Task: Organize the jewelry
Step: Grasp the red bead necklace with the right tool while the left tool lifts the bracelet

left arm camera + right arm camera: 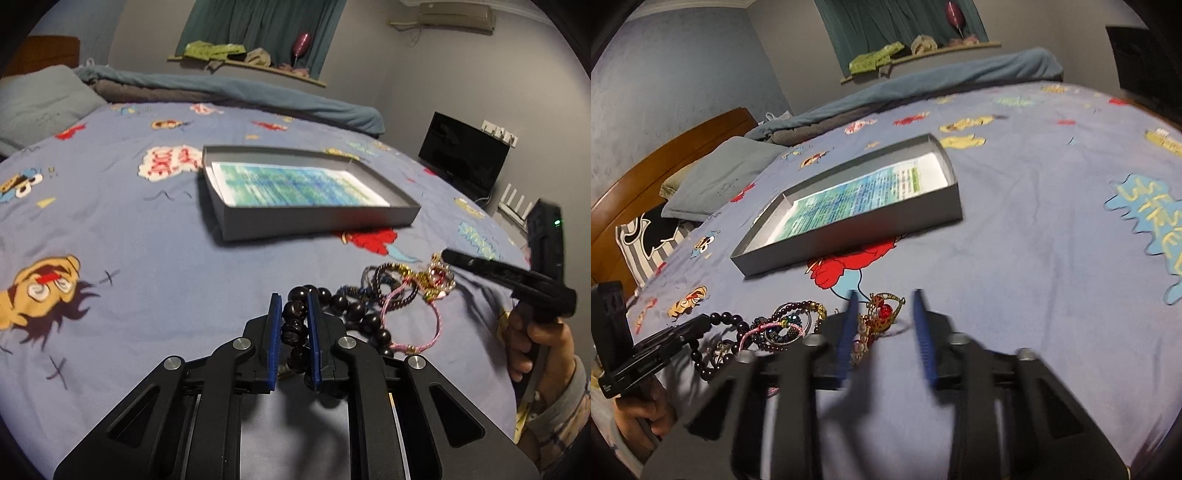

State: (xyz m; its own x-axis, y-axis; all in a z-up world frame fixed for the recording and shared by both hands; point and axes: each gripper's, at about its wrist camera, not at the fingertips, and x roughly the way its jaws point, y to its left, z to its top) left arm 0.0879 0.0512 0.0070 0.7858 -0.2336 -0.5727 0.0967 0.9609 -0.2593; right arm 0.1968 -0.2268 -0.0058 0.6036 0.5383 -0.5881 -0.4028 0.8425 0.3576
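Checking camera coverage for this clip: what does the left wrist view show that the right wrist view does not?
Only the left wrist view: the left gripper shut on the dark bead bracelet, a black monitor, a wall air conditioner.

Only the right wrist view: the right gripper open over the gold and red ornament, the wooden headboard, a striped pillow.

Both: the grey box, the jewelry pile, the cartoon bedsheet.
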